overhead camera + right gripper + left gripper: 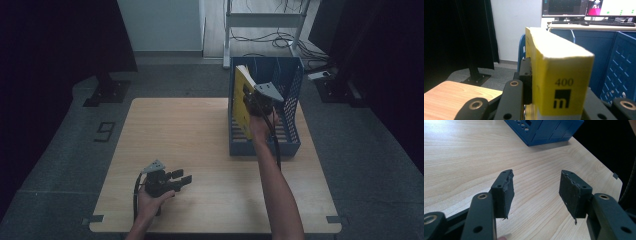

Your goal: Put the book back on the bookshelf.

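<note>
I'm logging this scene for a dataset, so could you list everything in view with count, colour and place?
Book: one, yellow, standing upright in the blue crate, clamped by the right tongs.
Crate: one, blue, perforated walls, far right of the table.
Table: one, light wood, centre of the high view.
Monitors: two, lit, on a desk behind the crate.
Curtain: black, left background.
Left tongs: black, open, nothing between them, just above the table's near left.
Right tongs: black, shut on the book.
</note>
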Available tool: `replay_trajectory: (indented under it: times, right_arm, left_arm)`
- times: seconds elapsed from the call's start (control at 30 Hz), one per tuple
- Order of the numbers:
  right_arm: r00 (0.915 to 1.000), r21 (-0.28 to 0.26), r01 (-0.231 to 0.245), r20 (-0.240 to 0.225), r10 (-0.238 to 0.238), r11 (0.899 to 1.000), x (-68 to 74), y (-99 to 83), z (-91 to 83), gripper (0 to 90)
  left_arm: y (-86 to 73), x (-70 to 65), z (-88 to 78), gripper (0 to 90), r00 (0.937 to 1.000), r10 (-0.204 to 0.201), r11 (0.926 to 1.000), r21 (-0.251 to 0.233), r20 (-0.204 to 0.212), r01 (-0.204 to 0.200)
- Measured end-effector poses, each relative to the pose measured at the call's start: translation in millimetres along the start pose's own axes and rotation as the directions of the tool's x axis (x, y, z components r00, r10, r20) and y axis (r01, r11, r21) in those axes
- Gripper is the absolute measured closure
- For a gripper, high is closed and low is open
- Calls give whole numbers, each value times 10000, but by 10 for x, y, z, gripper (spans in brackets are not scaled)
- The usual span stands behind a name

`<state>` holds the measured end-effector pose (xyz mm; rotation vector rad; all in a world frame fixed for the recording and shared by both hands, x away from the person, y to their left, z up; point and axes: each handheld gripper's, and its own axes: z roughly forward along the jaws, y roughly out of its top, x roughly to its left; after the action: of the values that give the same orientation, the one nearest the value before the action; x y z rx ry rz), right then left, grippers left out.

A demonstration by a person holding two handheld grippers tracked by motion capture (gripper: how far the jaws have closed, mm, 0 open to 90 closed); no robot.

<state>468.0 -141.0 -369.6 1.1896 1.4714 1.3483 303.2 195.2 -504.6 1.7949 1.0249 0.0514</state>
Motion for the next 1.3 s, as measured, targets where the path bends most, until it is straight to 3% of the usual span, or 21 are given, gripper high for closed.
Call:
replay_trajectory:
  times: [0.37,0.87,1.3]
  right_arm:
    - [9998,54,-21,178,20,10000,24,-64,138,744]
    - [9993,219,-21,384,13,9998,61,-212,340,744]
    - [9985,389,101,538,-122,9992,87,-377,405,744]
  left_arm:
    - [4,-24,-20,451,10000,65,10000,-67,25,-65]
    - [-18,-89,55,450,9996,277,9994,196,70,-278]
    - [-31,-104,87,450,9995,312,9990,312,80,-314]
